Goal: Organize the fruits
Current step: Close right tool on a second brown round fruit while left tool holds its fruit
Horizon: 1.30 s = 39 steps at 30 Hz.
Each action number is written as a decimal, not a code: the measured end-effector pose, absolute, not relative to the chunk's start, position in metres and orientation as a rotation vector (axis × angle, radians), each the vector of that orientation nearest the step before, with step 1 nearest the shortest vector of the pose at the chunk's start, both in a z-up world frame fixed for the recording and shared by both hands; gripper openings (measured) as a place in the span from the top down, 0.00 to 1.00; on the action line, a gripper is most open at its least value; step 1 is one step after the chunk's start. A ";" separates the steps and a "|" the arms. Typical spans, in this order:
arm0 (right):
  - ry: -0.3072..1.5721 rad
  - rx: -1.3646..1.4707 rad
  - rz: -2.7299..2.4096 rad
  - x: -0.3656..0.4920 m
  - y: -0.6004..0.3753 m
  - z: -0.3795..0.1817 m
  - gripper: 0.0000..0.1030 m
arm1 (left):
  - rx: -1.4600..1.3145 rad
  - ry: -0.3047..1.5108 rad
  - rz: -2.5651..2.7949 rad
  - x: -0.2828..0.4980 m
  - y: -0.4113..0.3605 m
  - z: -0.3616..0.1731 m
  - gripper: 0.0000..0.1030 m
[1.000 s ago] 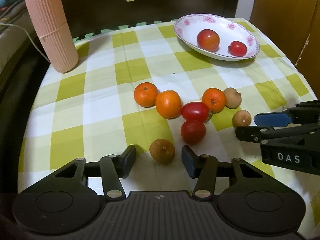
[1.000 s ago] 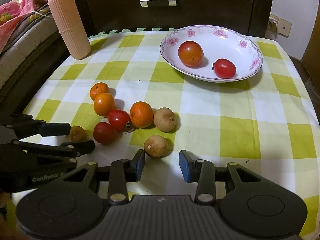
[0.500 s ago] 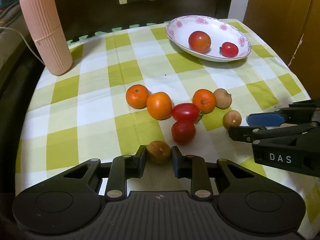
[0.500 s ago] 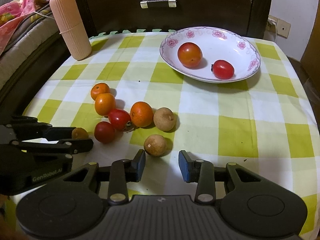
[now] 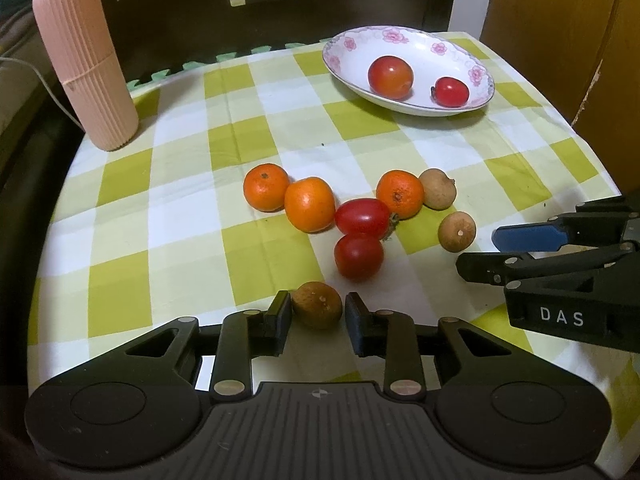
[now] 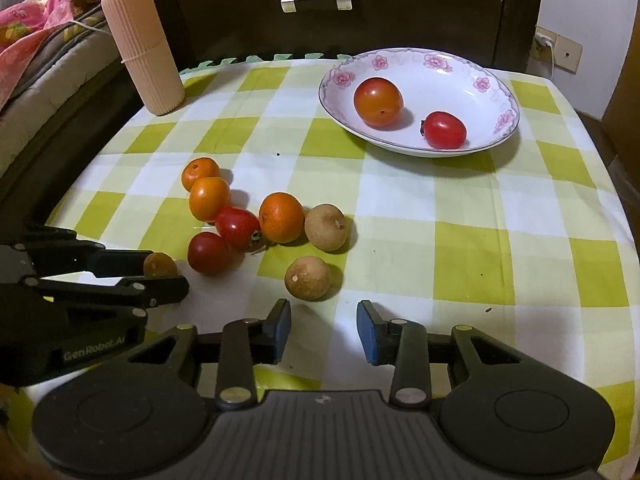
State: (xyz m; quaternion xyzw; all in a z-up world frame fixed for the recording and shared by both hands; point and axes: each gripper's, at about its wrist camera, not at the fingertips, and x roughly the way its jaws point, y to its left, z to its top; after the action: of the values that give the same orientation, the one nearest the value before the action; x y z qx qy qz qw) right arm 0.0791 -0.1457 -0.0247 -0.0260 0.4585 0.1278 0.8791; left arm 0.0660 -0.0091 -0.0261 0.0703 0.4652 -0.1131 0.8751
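The left gripper [image 5: 314,314] has its two black fingers closed against the sides of a small round brown longan [image 5: 317,305], which sits low between the pads at the near edge of a table covered with a green-and-white checked cloth [image 5: 180,184]; whether the fruit is lifted off the cloth cannot be told. From the right wrist view the same longan [image 6: 159,266] shows between the left gripper's fingers [image 6: 160,286]. The right gripper [image 6: 324,326] hangs with its blue-padded fingers spread apart and nothing between them, just short of a second tan longan [image 6: 308,278] lying on the cloth. A third tan longan [image 6: 326,227] rests just beyond it, touching a small orange mandarin [image 6: 281,217]. Beside that mandarin lies an oval red cherry tomato [image 6: 237,227], with a rounder red tomato [image 6: 208,253] just in front of it. Two more orange mandarins [image 6: 209,198] touch each other at the left of the cluster. Well apart, at the far right of the table, a white oval dish with pink flowers on its rim [image 6: 492,92] holds a large orange-red tomato [image 6: 378,101] and a small red tomato [image 6: 445,129], the two apart. A tall ribbed pink cylinder [image 6: 142,46] stands upright at the far left corner, before a dark wooden drawer with a metal handle [image 6: 316,2].
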 end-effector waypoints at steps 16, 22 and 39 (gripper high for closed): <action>0.916 -0.071 0.289 0.092 -0.135 -0.027 0.66 | 0.156 0.965 -0.239 0.065 -0.010 -0.027 0.58; 0.924 -0.093 0.289 0.089 -0.133 -0.024 0.75 | 0.148 0.967 -0.233 0.065 -0.008 -0.025 0.67; 0.881 -0.041 0.287 0.083 -0.140 -0.004 0.75 | 0.121 0.894 -0.287 0.067 -0.019 -0.003 0.67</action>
State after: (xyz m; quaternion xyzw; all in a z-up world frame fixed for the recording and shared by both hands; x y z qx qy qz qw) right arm 0.0825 -0.1399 -0.0044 -0.0200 0.4248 0.1383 0.8944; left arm 0.0672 -0.0190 -0.0032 0.0580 0.4305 -0.1384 0.8900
